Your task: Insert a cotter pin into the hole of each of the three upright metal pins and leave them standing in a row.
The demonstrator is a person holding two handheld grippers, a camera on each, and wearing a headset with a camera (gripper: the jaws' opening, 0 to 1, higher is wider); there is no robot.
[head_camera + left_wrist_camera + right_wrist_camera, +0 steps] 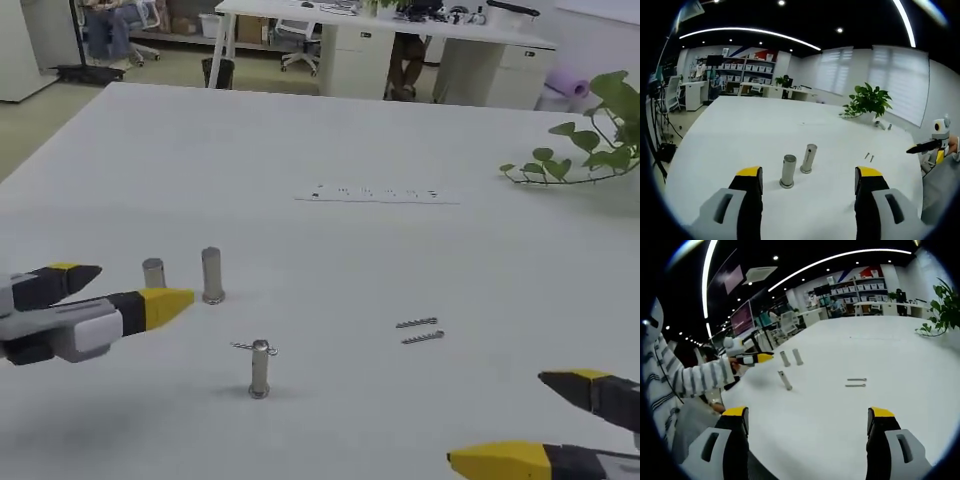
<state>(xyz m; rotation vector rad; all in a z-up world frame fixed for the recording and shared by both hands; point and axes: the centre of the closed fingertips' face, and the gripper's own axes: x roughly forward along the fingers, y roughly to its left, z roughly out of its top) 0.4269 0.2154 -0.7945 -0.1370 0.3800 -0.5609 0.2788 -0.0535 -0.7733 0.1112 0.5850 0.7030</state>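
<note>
Three upright metal pins stand on the white table. Two bare ones (153, 272) (211, 274) are at the left, side by side. The third pin (260, 368) stands nearer me with a cotter pin (250, 348) through its top hole. Two loose cotter pins (420, 330) lie flat to the right. My left gripper (135, 290) is open beside the two bare pins (788, 171) (809, 158), nothing between its fingers. My right gripper (545, 420) is open at the bottom right, well short of the loose cotter pins (856, 382).
A white power strip (378, 193) lies across the middle of the table. A leafy plant (590, 145) trails over the far right edge. Desks and chairs stand beyond the table's far edge.
</note>
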